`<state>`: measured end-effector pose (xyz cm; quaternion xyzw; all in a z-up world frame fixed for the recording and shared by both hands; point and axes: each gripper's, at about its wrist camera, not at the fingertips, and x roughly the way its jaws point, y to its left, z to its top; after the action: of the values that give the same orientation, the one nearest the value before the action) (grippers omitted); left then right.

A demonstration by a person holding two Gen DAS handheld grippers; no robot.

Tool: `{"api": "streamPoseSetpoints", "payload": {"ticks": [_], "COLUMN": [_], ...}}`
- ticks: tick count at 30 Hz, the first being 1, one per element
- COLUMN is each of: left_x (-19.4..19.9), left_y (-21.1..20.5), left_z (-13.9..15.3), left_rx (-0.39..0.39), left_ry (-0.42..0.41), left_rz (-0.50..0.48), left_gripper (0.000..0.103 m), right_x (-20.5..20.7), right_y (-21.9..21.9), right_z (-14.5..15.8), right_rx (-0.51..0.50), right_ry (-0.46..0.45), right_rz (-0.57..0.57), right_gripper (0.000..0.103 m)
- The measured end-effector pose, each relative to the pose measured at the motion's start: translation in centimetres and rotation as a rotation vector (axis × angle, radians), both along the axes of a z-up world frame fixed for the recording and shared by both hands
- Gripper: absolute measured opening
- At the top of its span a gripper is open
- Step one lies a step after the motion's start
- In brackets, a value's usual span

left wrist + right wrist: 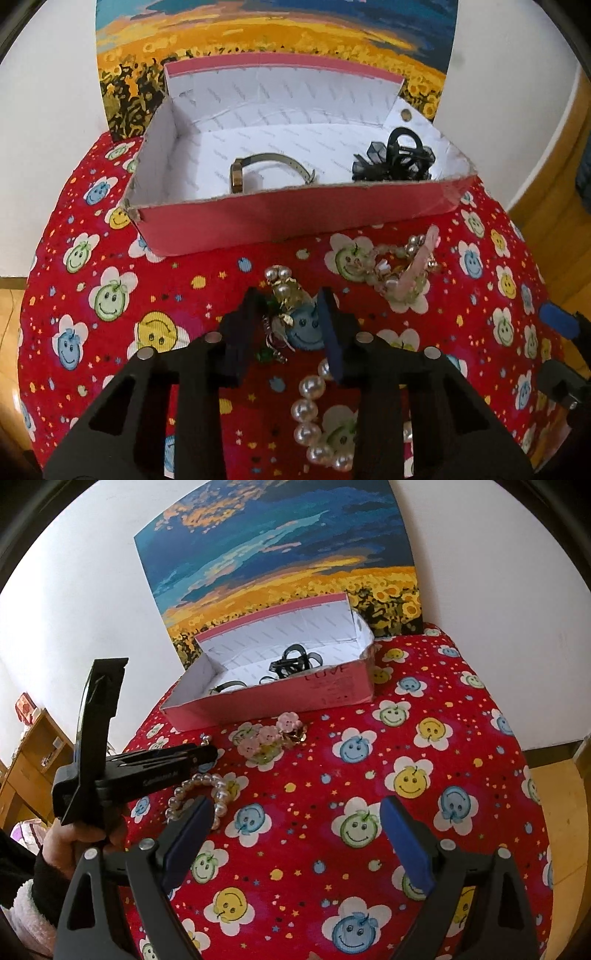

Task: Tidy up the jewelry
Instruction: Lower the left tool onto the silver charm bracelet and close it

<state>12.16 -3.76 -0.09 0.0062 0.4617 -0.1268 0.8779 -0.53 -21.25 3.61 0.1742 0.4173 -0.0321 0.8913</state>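
One open pink cardboard box [295,218] on the red smiley-print cloth surface [110,258] holds two pieces: a metal-banded wristwatch [258,170] and a black ribbon hair clip [395,158]. Three pieces lie outside it: a gold-and-pearl brooch [282,295] between the spread left claw [291,314], a white pearl bracelet [314,413] and a pink flower hair clip [402,266]. The right claw [295,812] hangs spread over bare cloth.

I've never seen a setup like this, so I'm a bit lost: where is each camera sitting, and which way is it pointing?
Left wrist view: sits on the left gripper, looking forward along its two open black fingers at a small gold brooch between them, with the pink box beyond.
Right wrist view: sits on the right gripper, open over the red tablecloth; the person's left hand shows at left.
Both share the box, pearl bracelet, pink flower piece and painting.
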Motion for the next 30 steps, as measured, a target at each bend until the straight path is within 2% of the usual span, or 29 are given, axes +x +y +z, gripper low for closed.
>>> {"api": "streamPoseSetpoints", "payload": {"ticks": [8, 9, 10, 14, 21, 30], "left_x": [0.6, 0.6, 0.6, 0.4, -1.9, -4.0], "left_y": [-0.5, -0.5, -0.5, -0.2, 1.2, 3.9], "left_z": [-0.3, -0.3, -0.3, -0.2, 1.6, 3.8], "left_rx": [-0.006, -0.003, 0.003, -0.026, -0.076, -0.086], "left_ry": [-0.024, -0.027, -0.030, -0.025, -0.056, -0.081], "left_rz": [-0.005, -0.007, -0.006, -0.008, 0.009, 0.072], "left_gripper": [0.025, 0.023, 0.016, 0.016, 0.016, 0.016], "right_x": [0.2, 0.2, 0.2, 0.2, 0.3, 2.0], "right_y": [-0.6, -0.6, -0.7, -0.7, -0.7, 1.0], "right_z": [-0.8, -0.9, -0.9, -0.9, -0.8, -0.6], "right_rx": [0.023, 0.023, 0.024, 0.028, 0.031, -0.006], "right_ry": [0.007, 0.007, 0.008, 0.005, 0.004, 0.022], "right_rz": [-0.010, -0.010, -0.009, -0.013, -0.012, 0.038], "right_gripper": [0.093, 0.093, 0.093, 0.093, 0.093, 0.093]}}
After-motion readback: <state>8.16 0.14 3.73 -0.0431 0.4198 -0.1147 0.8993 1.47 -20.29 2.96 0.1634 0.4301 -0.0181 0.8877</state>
